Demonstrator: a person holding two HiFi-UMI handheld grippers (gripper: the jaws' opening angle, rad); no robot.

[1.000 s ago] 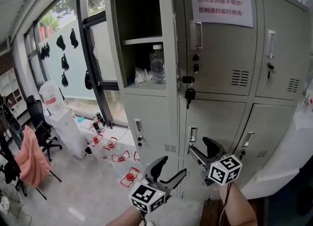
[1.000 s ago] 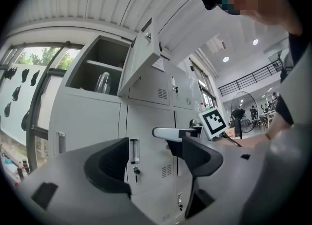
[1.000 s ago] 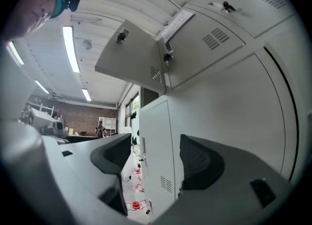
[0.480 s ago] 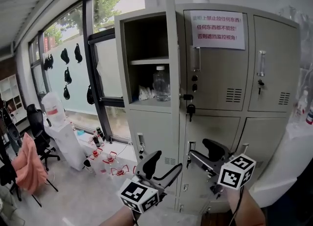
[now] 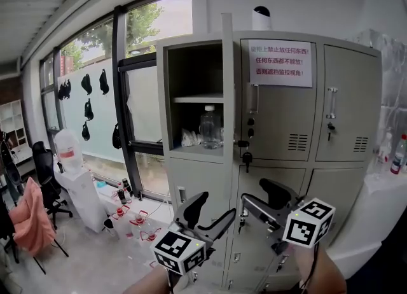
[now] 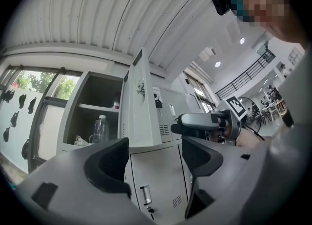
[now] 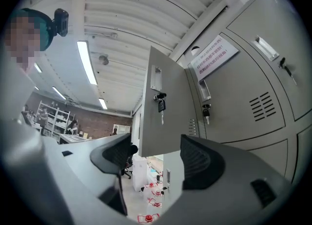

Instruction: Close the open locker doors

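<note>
The left gripper (image 5: pixel 219 205) is open and empty. Above it, and between the two grippers, the open locker door (image 5: pixel 226 89) stands edge-on and untouched. The right gripper (image 5: pixel 254 192), just beside the left one, has its jaws apart and holds nothing.

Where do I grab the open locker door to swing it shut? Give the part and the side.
Grip the open locker door at its free vertical edge beside the handle, coming from the right, on its outer face. It juts out edge-on, hinged at the cabinet, so the open right gripper probably gets most leverage there.
</note>
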